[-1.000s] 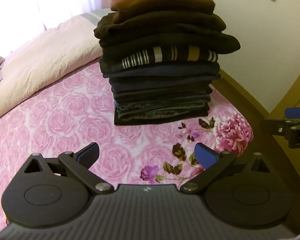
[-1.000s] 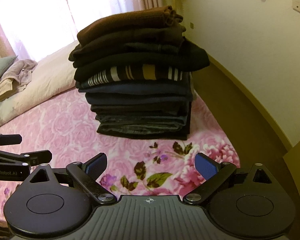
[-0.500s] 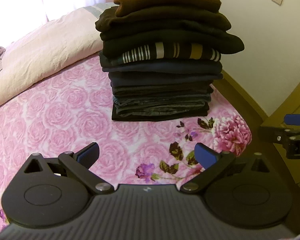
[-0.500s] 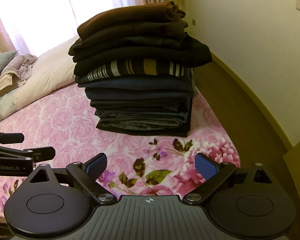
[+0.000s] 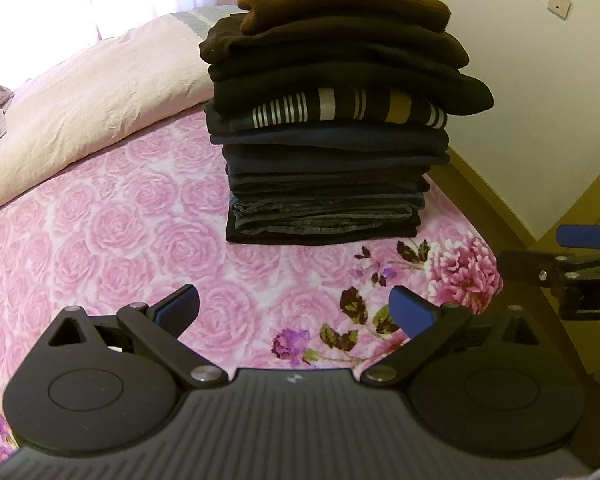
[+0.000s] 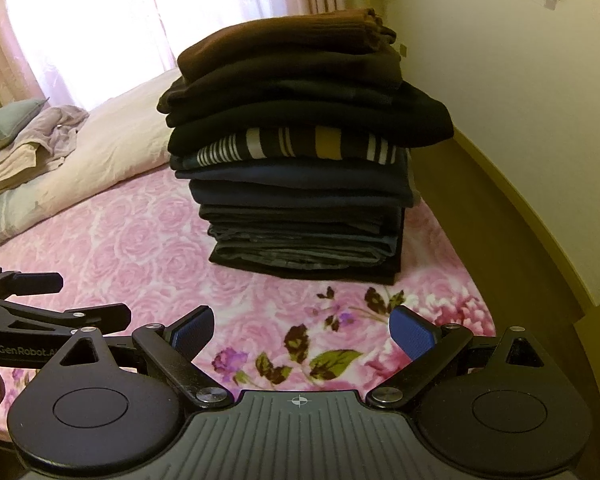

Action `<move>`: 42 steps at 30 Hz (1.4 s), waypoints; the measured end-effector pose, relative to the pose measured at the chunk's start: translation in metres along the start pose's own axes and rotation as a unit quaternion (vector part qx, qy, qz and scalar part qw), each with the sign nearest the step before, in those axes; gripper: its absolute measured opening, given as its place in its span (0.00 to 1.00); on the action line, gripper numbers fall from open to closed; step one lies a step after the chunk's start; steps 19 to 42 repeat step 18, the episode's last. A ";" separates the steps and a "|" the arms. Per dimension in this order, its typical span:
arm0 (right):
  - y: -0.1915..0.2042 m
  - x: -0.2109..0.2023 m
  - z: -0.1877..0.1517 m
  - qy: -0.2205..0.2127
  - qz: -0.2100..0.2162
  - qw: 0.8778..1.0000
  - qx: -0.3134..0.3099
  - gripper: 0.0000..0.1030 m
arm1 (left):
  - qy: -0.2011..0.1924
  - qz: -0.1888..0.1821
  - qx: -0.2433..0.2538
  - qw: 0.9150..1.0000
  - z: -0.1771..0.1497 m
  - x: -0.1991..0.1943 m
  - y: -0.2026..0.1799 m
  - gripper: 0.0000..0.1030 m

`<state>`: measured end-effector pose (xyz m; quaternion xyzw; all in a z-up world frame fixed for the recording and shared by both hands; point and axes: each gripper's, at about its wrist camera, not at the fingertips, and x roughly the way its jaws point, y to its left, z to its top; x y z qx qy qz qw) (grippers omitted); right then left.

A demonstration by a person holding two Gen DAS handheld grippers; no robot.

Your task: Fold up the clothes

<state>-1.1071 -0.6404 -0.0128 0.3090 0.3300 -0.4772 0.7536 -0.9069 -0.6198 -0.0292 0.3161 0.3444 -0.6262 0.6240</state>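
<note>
At the time of inspection, a tall stack of folded clothes stood on the bed, toward the far right corner of the pink rose-patterned cover and close to the cream wall. The stack was made up of dark garments: a brown knit lay on top, a striped garment sat about midway down, and navy and grey pieces formed the lower layers. The pile appeared upright, with the upper layers overhanging slightly to the right. The left gripper was held above the bedcover in front of the stack, its blue-padded fingers spread wide apart with nothing between them. The stack lay straight ahead of it and well apart, with bare cover between. The right gripper was likewise held with its fingers wide apart and empty, facing the same stack from slightly further right; the stack was ahead of it and not in contact. In the left wrist view the right gripper appeared at the right edge, beside the bed corner. A pale pink duvet lay bunched across the far left of the bed, behind and to the left of the stack. A green pillow and crumpled light cloth rested further left beneath the curtained window.
</note>
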 end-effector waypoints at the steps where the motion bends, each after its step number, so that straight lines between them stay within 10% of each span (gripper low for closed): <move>1: 0.001 0.001 0.001 0.000 0.001 1.000 -0.001 0.94 | 0.000 0.000 -0.001 1.000 0.000 0.000 0.000 0.97; 42: 0.000 0.000 0.002 -0.002 0.000 1.000 0.001 0.94 | 0.002 0.004 0.004 1.000 -0.001 0.002 -0.002 0.97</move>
